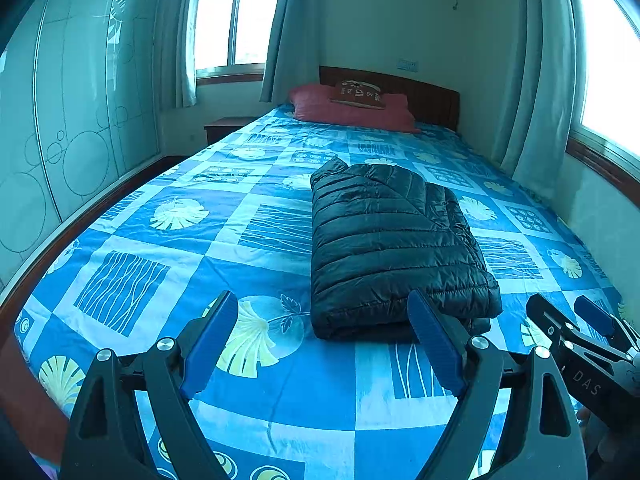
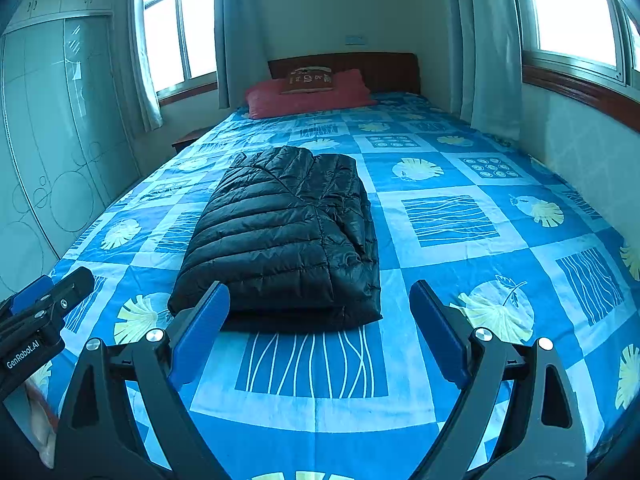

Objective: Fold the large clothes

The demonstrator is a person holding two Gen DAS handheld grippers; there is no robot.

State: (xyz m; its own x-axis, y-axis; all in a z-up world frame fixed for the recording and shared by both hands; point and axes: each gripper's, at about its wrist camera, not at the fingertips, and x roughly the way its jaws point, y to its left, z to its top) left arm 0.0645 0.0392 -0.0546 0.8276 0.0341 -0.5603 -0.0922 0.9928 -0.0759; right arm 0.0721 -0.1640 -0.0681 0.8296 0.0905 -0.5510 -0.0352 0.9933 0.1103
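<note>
A black quilted puffer jacket lies folded into a compact rectangle on the blue patterned bed sheet; it also shows in the right wrist view. My left gripper is open and empty, held above the sheet just short of the jacket's near edge. My right gripper is open and empty, also just short of the jacket's near edge. Each gripper shows at the edge of the other's view: the right one, the left one.
A red pillow with a brown cushion lies at the wooden headboard. A wardrobe stands along the left, with a nightstand beyond it. Curtained windows and a wall close the right side.
</note>
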